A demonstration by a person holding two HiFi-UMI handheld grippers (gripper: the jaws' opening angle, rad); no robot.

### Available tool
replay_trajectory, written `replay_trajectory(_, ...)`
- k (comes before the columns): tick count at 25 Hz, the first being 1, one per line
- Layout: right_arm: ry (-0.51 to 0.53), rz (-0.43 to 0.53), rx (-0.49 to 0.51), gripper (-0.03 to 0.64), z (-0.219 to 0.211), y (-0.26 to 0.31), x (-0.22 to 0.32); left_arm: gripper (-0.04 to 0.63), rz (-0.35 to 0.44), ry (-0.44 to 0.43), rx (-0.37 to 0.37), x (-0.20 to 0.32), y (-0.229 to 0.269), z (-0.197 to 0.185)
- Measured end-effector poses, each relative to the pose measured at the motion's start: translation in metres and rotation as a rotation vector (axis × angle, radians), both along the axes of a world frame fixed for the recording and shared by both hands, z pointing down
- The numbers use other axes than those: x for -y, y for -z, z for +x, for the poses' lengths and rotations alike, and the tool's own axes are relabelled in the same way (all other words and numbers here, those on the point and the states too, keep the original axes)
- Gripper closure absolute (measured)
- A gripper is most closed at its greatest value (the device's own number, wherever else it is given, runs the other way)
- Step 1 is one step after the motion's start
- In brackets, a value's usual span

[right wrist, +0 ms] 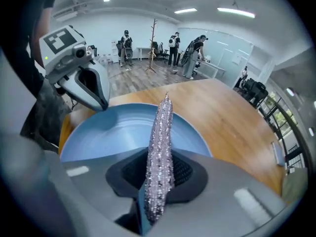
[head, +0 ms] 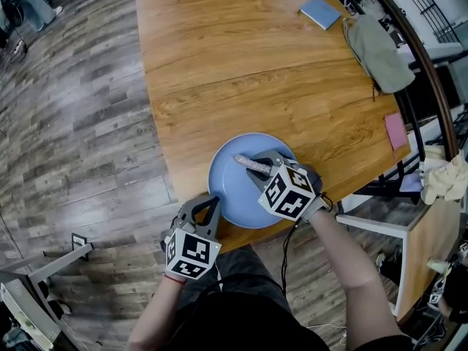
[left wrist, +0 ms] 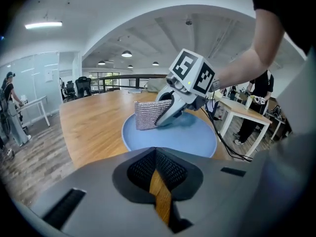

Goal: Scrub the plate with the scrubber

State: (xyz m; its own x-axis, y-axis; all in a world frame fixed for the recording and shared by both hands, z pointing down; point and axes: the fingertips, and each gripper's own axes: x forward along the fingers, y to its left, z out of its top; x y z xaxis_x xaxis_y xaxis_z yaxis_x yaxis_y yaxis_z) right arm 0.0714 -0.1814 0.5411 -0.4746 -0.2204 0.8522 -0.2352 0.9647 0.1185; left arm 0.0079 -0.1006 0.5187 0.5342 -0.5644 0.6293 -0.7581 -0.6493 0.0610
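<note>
Mid-scrub: right claw [right wrist: 159,181] is pinching silvery mesh scrubber [right wrist: 160,147] onto round blue plate [head: 232,199]; left claw [head: 211,199], seven o'clock, pressed together; sweeping next.

Pale blue round plate [head: 230,189] lies at the table's [head: 241,64] near edge; silvery scrubber [head: 250,164] (flat, glittery) stands edgewise over it.

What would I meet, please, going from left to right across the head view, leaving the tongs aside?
Round light-blue plate → small blue square pad → grey-green fabric bag → crumpled cream cloth.
</note>
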Motion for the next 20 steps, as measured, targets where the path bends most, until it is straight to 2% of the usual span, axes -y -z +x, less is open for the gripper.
replay_trajectory(3, -0.027, 0.11, -0.045, 0.535, 0.019, -0.002, 0.016, 0.598, -0.002, -0.01, 0.0, -0.001, 0.0, 0.001)
replay_trajectory(5, -0.049, 0.146, -0.054, 0.532, 0.028, -0.003, 0.021, 0.598, -0.006, -0.017, 0.005, -0.001, -0.002, 0.001)
replay_trajectory(11, -0.161, 0.086, 0.014, 0.52, 0.039, 0.004, 0.02, 0.598, -0.019, -0.023, 0.004, 0.0, -0.004, 0.001)
replay_trajectory(16, -0.174, 0.126, 0.007, 0.498, 0.052, 0.01, 0.019, 0.598, -0.024, -0.032, 0.008, 0.001, -0.005, 0.003)
replay_trajectory(20, -0.182, 0.178, 0.056, 0.492, 0.055, 0.025, 0.016, 0.598, -0.026, -0.037, 0.007, 0.0, -0.005, 0.005)
